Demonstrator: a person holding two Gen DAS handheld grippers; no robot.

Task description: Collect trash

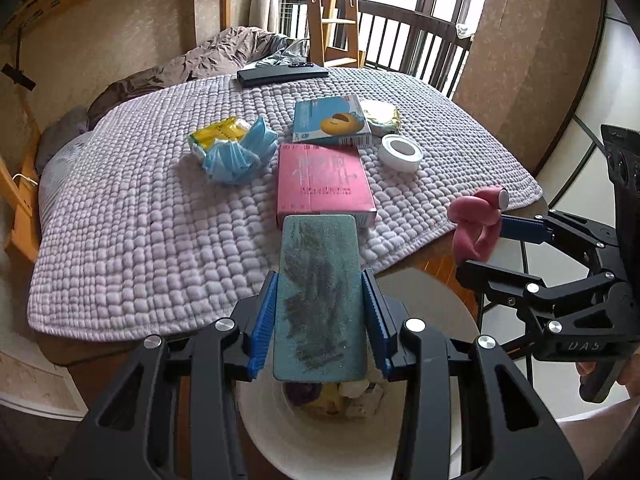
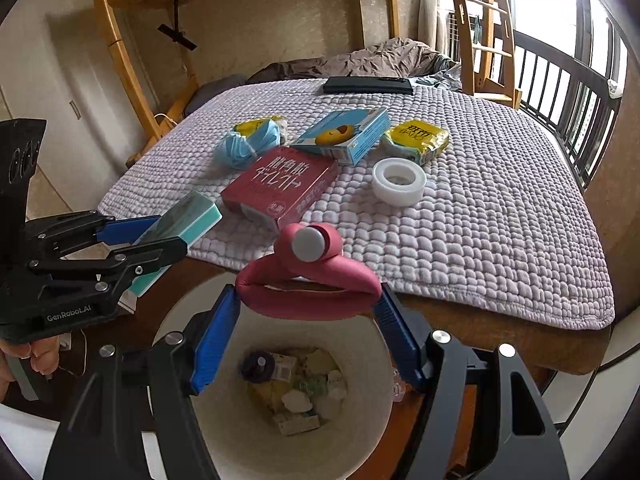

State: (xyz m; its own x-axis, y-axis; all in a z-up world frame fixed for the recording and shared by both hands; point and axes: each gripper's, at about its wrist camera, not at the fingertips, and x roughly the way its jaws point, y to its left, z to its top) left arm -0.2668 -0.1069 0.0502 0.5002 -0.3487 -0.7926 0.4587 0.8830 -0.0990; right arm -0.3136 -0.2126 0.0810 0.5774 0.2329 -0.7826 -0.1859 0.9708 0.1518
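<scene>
My left gripper (image 1: 319, 320) is shut on a teal scrub sponge (image 1: 319, 296), held above the white trash bin (image 1: 280, 440); the sponge also shows in the right wrist view (image 2: 180, 228). My right gripper (image 2: 310, 320) is shut on a bent pink foam roller (image 2: 308, 284) with a white end cap, above the same bin (image 2: 360, 360), which holds several scraps. The roller also shows in the left wrist view (image 1: 476, 224). On the lilac mat (image 1: 140, 220) lie a pink box (image 1: 324, 180), a blue box (image 1: 330, 120), blue masks (image 1: 236, 152), yellow packets (image 1: 218, 134) and a white tape roll (image 1: 401, 153).
A black flat case (image 1: 280, 74) lies at the mat's far edge. A brown duvet (image 1: 224, 52), wooden ladder (image 1: 332, 12) and dark railing (image 1: 420, 40) stand behind. The wooden table edge (image 2: 500, 340) borders the bin.
</scene>
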